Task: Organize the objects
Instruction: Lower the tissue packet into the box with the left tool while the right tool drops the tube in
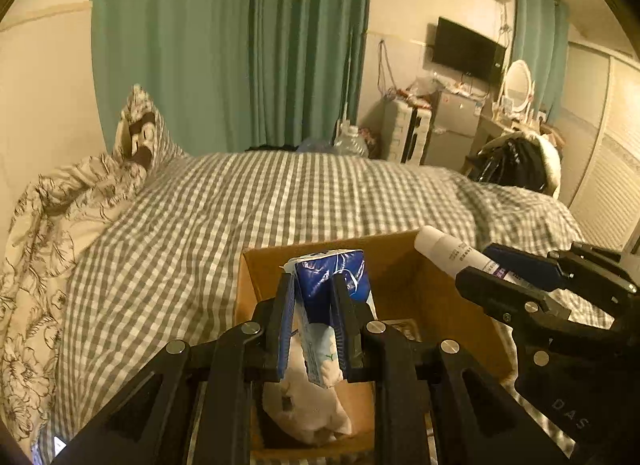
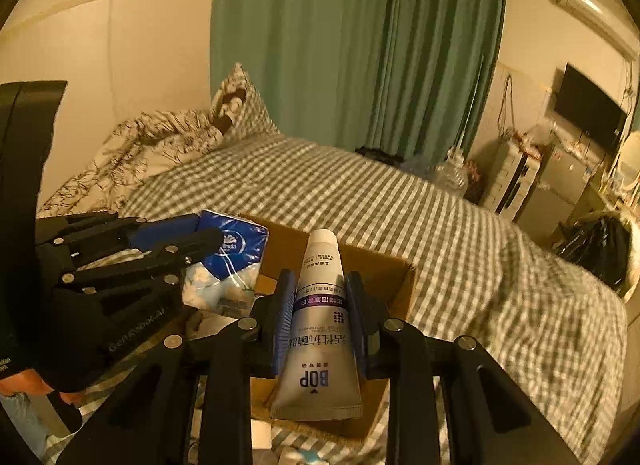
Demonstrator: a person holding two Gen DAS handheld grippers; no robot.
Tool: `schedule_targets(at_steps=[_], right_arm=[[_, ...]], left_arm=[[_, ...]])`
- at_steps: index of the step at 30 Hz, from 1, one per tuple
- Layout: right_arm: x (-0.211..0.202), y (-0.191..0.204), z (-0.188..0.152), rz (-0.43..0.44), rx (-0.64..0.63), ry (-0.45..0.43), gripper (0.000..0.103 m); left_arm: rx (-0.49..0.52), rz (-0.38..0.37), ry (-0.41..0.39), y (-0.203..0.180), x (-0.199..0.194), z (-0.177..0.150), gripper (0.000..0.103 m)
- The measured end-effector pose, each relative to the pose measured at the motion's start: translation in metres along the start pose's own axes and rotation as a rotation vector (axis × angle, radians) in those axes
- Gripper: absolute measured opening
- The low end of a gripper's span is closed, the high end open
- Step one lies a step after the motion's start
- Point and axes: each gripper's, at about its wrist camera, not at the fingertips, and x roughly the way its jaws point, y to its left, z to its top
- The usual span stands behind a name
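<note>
An open cardboard box (image 1: 404,265) sits on the checked bed; it also shows in the right wrist view (image 2: 384,269). My left gripper (image 1: 312,285) is shut on a blue and white tissue pack (image 1: 332,277) and holds it over the box's left part. In the right wrist view the left gripper (image 2: 200,233) and the tissue pack (image 2: 236,253) are at the left. My right gripper (image 2: 320,285) is shut on a white BOP toothpaste tube (image 2: 320,329), cap pointing forward, above the box. In the left wrist view the right gripper (image 1: 476,265) and the tube (image 1: 448,249) are over the box's right rim.
The grey checked bedspread (image 1: 260,205) covers the bed. A floral duvet and pillow (image 1: 80,193) lie at the far left. A chair with dark clothes (image 1: 516,165), a small fridge (image 1: 452,129) and green curtains (image 1: 240,45) stand beyond the bed.
</note>
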Motion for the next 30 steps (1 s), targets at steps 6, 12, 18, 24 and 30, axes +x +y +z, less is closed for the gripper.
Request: schedule_targets(at_steps=[6, 12, 18, 24, 30], right_arm=[[0.026, -0.011, -0.019, 0.015, 0.035, 0.046, 0.026], [-0.001, -0.026, -0.016, -0.013, 0.075, -0.007, 0.059], [-0.050, -0.028, -0.008, -0.043, 0.070, -0.065, 0.063], [-0.108, -0.022, -0.006, -0.080, 0.055, -0.115, 0.069], [-0.159, -0.010, -0.014, -0.103, 0.023, -0.145, 0.077]], left_arm=[[-0.027, 0.007, 0.062, 0.008, 0.022, -0.009, 0.020], [-0.047, 0.048, 0.036, 0.005, 0.002, -0.007, 0.079], [-0.039, 0.066, -0.009, -0.004, -0.039, 0.002, 0.086], [-0.047, 0.085, -0.079, -0.005, -0.090, 0.006, 0.099], [-0.033, 0.099, -0.102, -0.010, -0.128, -0.008, 0.103]])
